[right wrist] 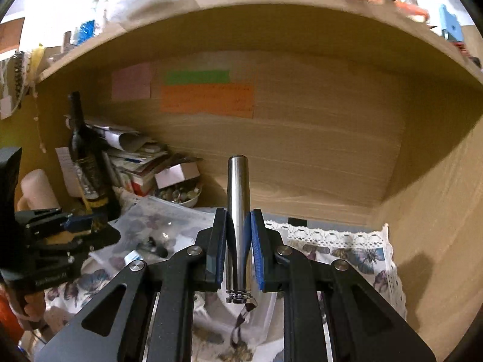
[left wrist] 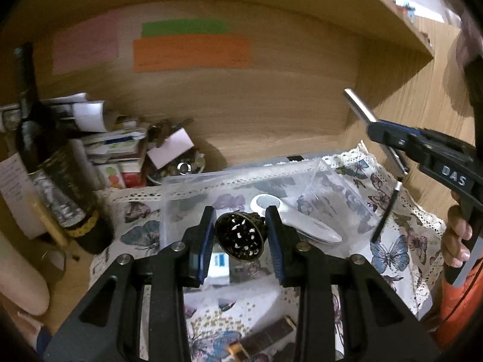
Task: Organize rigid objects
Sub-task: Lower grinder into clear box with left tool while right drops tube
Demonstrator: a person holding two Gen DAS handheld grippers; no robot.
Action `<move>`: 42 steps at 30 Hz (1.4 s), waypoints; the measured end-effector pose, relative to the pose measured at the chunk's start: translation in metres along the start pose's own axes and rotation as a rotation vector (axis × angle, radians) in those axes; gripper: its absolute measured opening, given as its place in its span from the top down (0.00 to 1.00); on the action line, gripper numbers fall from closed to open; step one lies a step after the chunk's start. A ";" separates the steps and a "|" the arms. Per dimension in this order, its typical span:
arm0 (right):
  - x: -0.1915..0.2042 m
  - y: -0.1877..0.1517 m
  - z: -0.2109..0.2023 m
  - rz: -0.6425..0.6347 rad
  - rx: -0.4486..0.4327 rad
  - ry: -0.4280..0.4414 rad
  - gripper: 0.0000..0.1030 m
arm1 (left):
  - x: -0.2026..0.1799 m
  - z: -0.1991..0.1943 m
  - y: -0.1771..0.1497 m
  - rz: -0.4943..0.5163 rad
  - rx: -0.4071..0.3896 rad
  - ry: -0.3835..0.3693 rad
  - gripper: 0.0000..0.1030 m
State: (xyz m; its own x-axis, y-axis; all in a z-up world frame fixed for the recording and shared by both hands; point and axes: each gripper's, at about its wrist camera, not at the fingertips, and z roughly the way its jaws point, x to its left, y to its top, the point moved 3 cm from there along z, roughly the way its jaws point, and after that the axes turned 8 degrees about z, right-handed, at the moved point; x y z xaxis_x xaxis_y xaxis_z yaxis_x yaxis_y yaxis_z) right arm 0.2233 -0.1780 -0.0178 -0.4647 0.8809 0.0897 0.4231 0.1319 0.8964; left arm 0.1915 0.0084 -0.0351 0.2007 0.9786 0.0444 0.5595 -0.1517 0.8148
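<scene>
a: left tool clamps the round bronze piece over the clear bag; right tool grips the steel cylinder, raised.
b: i'd lower slowly, release inside the bag's mouth.

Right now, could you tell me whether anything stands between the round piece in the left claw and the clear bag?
Nothing visible does: the left claw holds the round piece right over the clear bag; the right claw is well aside.

My left gripper and right gripper — black linkage arms, silver pivot screws, blue finger pads.
</scene>
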 end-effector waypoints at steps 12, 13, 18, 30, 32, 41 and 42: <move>-0.015 -0.047 0.090 -0.006 0.314 -0.020 0.86 | -0.019 0.067 -0.009 0.045 0.139 -0.050 0.68; -0.016 -0.050 0.094 -0.006 0.333 -0.021 0.86 | -0.020 0.070 -0.010 0.048 0.146 -0.049 0.68; -0.014 -0.056 0.097 -0.018 0.371 -0.021 0.86 | -0.022 0.080 -0.014 0.050 0.176 -0.043 0.68; 0.004 -0.040 0.048 -0.035 0.231 -0.011 0.62 | -0.010 0.022 -0.004 0.043 0.045 0.025 0.30; 0.011 -0.039 0.033 -0.036 0.206 0.016 0.59 | -0.006 0.007 -0.007 0.039 0.023 0.046 0.18; 0.061 -0.074 0.005 -0.092 0.215 0.143 0.47 | 0.011 -0.034 -0.058 0.029 0.030 0.117 0.09; 0.067 -0.079 0.005 -0.101 0.227 0.156 0.47 | 0.014 -0.036 -0.065 0.024 0.037 0.122 0.09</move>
State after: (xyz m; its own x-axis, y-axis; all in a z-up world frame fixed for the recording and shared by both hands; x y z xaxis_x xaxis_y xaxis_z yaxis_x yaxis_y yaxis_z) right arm 0.1623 -0.1274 -0.0846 -0.6200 0.7799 0.0863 0.5235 0.3292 0.7859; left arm 0.1291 0.0374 -0.0661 0.1165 0.9840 0.1350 0.5859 -0.1778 0.7907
